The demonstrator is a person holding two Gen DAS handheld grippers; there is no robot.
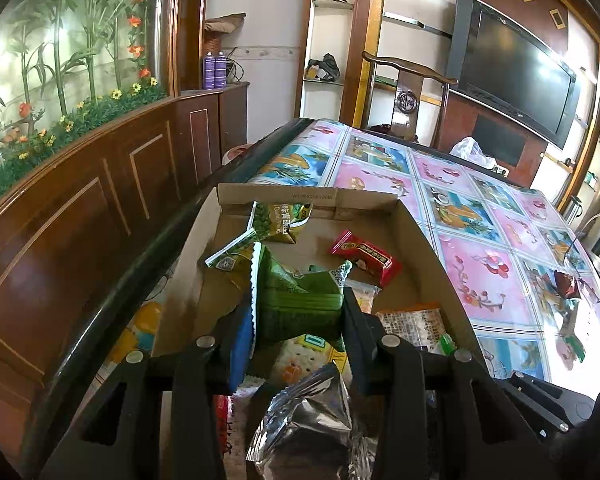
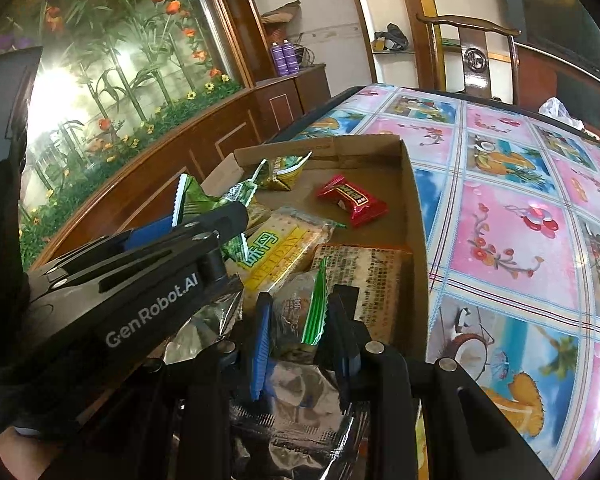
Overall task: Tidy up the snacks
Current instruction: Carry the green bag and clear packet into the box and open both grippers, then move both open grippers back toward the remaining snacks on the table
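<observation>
My left gripper [image 1: 300, 312] is clamped on a green snack packet [image 1: 300, 300], its jaws partly closed with the packet pinched between the blue pad and the black finger, held above the cardboard box [image 1: 428, 232]. My right gripper [image 2: 300, 320] is closed nearly as far as it goes on a clear-wrapped snack with a green-striped seal [image 2: 300, 312], low at the near end of the same box, just beside my left gripper's body.

The box lies along the left side of the tabletop [image 1: 488, 264], close to its dark rim, with a wood-panelled wall beyond that rim. The far wall of the box stands upright; the right wall runs beside the patterned cloth. Inside, the near half is crowded: a yellow-banded cracker pack [image 2: 284, 248], a printed flat pack [image 2: 372, 280] against the right wall, and crumpled silver foil bags [image 1: 312, 420] under my grippers. The far half has more bare floor, with only a red wrapped candy [image 1: 364, 258] near the middle and a green pea packet [image 1: 280, 220] leaning at the far wall.

Right of the box the cloth is open, save for a small dark-red wrapper [image 1: 566, 284] well apart toward the right edge. A wooden chair [image 1: 408, 92] stands at the far edge
</observation>
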